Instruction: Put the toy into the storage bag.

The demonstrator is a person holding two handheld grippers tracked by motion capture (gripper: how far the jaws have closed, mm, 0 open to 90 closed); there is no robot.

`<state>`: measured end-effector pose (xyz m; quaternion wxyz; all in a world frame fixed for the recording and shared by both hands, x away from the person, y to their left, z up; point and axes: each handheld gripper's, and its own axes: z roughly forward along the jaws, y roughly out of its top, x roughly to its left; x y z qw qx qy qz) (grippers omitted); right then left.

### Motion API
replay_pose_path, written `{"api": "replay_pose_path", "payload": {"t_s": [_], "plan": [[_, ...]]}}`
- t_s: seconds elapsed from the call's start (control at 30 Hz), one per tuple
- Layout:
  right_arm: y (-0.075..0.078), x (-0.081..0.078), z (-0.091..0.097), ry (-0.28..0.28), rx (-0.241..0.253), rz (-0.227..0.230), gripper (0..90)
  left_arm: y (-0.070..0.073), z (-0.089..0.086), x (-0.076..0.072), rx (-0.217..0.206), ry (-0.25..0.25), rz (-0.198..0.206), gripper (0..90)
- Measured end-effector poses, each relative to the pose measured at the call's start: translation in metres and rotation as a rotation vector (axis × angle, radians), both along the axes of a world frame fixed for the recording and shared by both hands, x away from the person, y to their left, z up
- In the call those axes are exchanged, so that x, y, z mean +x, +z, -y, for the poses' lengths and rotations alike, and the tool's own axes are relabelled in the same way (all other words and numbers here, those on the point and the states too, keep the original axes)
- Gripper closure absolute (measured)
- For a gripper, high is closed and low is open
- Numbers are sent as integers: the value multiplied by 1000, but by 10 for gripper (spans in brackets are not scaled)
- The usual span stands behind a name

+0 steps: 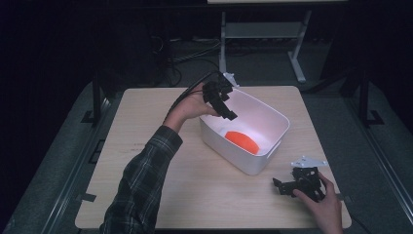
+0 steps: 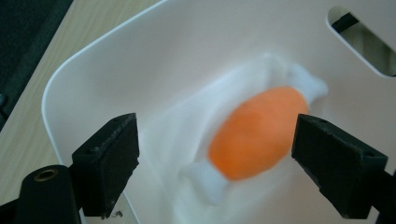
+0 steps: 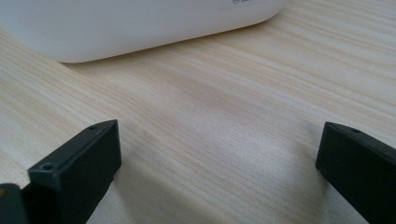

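Nearest to us, in the left gripper view, our left gripper (image 2: pixel 215 158) is hanging with its two black jaws spread wide and nothing pressed between them. We are looking past them into the white plastic bin with rounded corners and a slot handle (image 2: pixel 93 60), where the soft orange oval toy with white twisted ends, shaped like a wrapped sweet (image 2: pixel 257 133), is lying on the bin's floor, apart from both jaws. Its long axis is running diagonally in that view, from lower left to upper right, one white end pointing at the slot handle's side. From the high view we are seeing the toy (image 1: pixel 241 141) lying along the bin's length, with the left gripper (image 1: pixel 226 105) held above the bin's near-left rim.

Our right gripper (image 3: pixel 217 172) is resting low over the pale wood-grain tabletop (image 3: pixel 224 93), jaws wide apart and holding nothing, near the bin's outer wall.

The table is standing on grey flooring in a dark room, with a white metal frame (image 1: pixel 263 31) behind it.
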<state>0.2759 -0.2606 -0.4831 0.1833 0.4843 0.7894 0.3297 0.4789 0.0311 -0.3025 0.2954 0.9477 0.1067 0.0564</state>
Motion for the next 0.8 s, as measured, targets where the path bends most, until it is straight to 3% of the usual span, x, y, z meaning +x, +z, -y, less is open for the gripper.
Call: {"api": "replay_pose_path", "payload": {"t_s": [0.8], "plan": [[0,0,0,0,0,2,0,11,-70,-35,-51,132,43,148]]}}
